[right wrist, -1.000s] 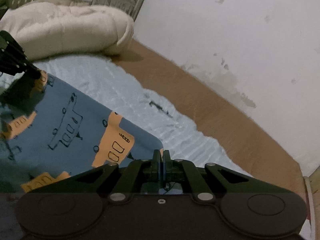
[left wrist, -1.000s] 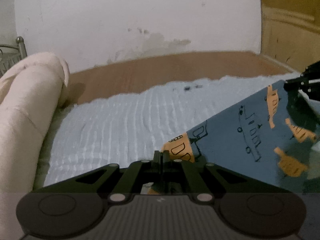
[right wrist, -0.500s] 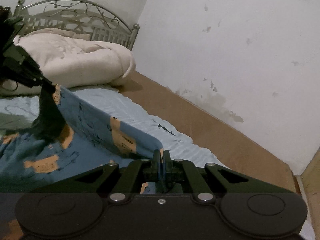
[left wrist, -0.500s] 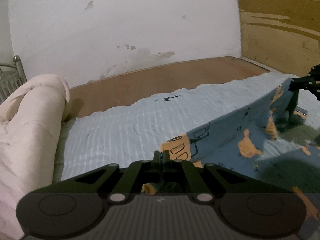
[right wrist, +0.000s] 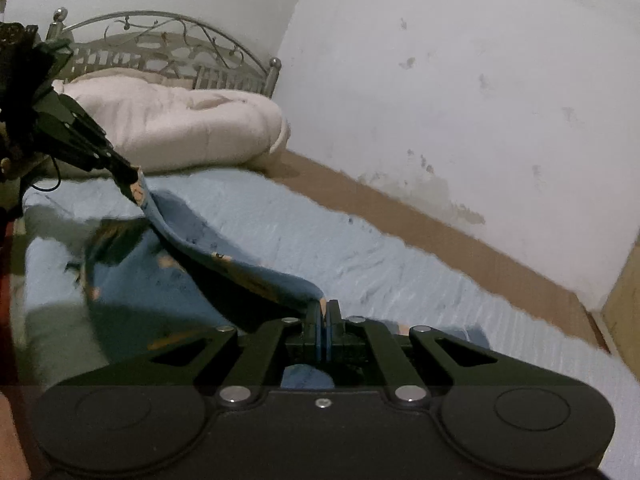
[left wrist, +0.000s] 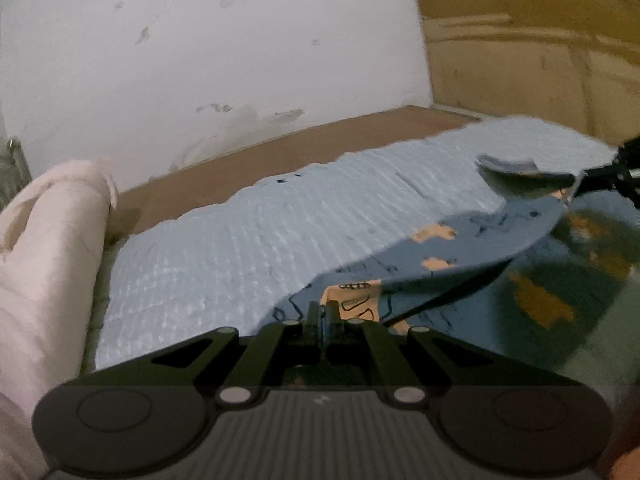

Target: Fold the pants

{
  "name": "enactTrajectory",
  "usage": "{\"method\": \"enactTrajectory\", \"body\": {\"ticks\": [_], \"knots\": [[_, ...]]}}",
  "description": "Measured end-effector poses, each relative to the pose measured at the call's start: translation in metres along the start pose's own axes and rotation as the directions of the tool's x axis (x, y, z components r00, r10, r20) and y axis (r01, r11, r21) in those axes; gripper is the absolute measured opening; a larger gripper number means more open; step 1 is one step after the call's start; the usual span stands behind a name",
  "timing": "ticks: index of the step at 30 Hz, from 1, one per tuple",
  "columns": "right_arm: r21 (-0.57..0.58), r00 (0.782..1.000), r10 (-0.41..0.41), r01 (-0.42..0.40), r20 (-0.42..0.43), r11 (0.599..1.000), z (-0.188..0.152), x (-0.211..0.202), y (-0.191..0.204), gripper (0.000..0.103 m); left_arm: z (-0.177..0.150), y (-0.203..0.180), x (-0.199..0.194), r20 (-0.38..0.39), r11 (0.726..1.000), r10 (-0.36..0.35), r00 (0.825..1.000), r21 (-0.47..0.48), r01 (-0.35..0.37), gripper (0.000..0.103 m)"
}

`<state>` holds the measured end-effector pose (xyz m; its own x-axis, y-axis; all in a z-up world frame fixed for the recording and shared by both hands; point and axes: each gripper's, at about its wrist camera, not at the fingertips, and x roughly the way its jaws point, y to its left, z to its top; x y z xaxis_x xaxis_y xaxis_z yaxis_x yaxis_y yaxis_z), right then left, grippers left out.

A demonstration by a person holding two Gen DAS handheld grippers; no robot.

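Note:
Blue pants (left wrist: 492,236) printed with orange and outlined vehicles hang in a strip between my two grippers above a pale blue ribbed sheet (left wrist: 248,240). The left gripper (left wrist: 322,312) is shut on one corner of the cloth. The right gripper (right wrist: 323,312) is shut on the other corner. In the right wrist view the pants (right wrist: 224,256) sag from the left gripper (right wrist: 130,178) at upper left toward me, and the lower layer lies crumpled and shadowed on the sheet. In the left wrist view the right gripper (left wrist: 578,184) shows at the far right edge.
A rolled cream duvet (right wrist: 180,124) lies at the head of the bed before a metal headboard (right wrist: 168,44). A brown bare strip of mattress (left wrist: 280,160) runs along the white wall (right wrist: 460,80). A wooden panel (left wrist: 540,52) stands at the foot end.
Both grippers have swung across the bed with the pants corners. The cloth, held up as a flat sheet a second ago, now droops low and folds over its lower part.

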<state>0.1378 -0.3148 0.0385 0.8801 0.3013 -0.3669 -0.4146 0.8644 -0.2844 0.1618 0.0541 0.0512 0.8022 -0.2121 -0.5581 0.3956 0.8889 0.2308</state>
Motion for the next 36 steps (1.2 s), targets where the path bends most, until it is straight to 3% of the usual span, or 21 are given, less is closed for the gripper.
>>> {"method": "enactTrajectory", "body": {"ticks": [7,14,19,24,26,27,29,30,31,32,34,35,36], "knots": [[0.003,0.997,-0.045,0.045,-0.057,0.999,-0.043,-0.008,0.034,0.000,-0.028,-0.023,0.002,-0.030,0.997,0.010,0.999,0.079,-0.008,0.000],[-0.035,0.998,-0.054,0.052,-0.044,0.998,-0.040,-0.016,0.038,0.000,-0.034,-0.022,-0.010,-0.012,0.997,-0.015,1.000,0.075,0.016,0.000],[-0.070,0.998,-0.024,0.019,-0.065,0.997,-0.044,-0.024,0.037,0.000,-0.053,-0.024,0.000,-0.058,0.993,-0.029,0.998,0.112,0.035,0.000],[-0.114,0.992,-0.004,-0.010,-0.122,0.993,-0.059,-0.020,0.053,0.000,-0.063,-0.026,0.007,-0.073,0.993,-0.036,0.997,0.111,0.044,0.000],[-0.135,0.990,-0.007,-0.012,-0.143,0.991,-0.064,-0.016,0.059,0.000,-0.063,-0.024,0.008,-0.083,0.994,-0.064,0.995,0.086,0.071,0.002],[-0.135,0.990,-0.008,-0.012,-0.144,0.991,-0.065,-0.015,0.060,0.001,-0.061,-0.020,0.008,-0.092,0.994,-0.091,0.992,0.055,0.097,0.008],[-0.121,0.990,-0.005,-0.013,-0.144,0.993,-0.063,-0.016,0.059,0.007,-0.060,-0.016,0.005,-0.086,0.993,-0.115,0.990,-0.010,0.115,0.023],[-0.108,0.991,0.000,-0.015,-0.135,0.994,-0.063,-0.018,0.058,0.015,-0.059,-0.014,0.003,-0.088,0.990,-0.134,0.987,-0.047,0.130,0.046],[-0.097,0.991,0.002,-0.015,-0.132,0.995,-0.064,-0.021,0.057,0.028,-0.058,-0.013,0.000,-0.086,0.986,-0.149,0.985,-0.091,0.141,0.067],[-0.086,0.992,0.001,-0.012,-0.126,0.996,-0.065,-0.023,0.055,0.037,-0.056,-0.016,-0.004,-0.076,0.980,-0.160,0.984,-0.132,0.149,0.074],[-0.038,0.994,-0.008,0.004,-0.106,0.999,-0.065,-0.030,0.049,0.075,-0.049,-0.023,-0.011,-0.033,0.963,-0.188,0.982,-0.200,0.178,0.089],[0.002,0.995,-0.011,0.011,-0.095,1.000,-0.065,-0.035,0.044,0.083,-0.046,-0.029,-0.013,-0.010,0.955,-0.206,0.978,-0.219,0.199,0.094],[0.047,0.996,-0.022,0.026,-0.082,0.999,-0.065,-0.039,0.037,0.098,-0.043,-0.035,-0.013,0.019,0.943,-0.232,0.972,-0.242,0.230,0.103]]}}
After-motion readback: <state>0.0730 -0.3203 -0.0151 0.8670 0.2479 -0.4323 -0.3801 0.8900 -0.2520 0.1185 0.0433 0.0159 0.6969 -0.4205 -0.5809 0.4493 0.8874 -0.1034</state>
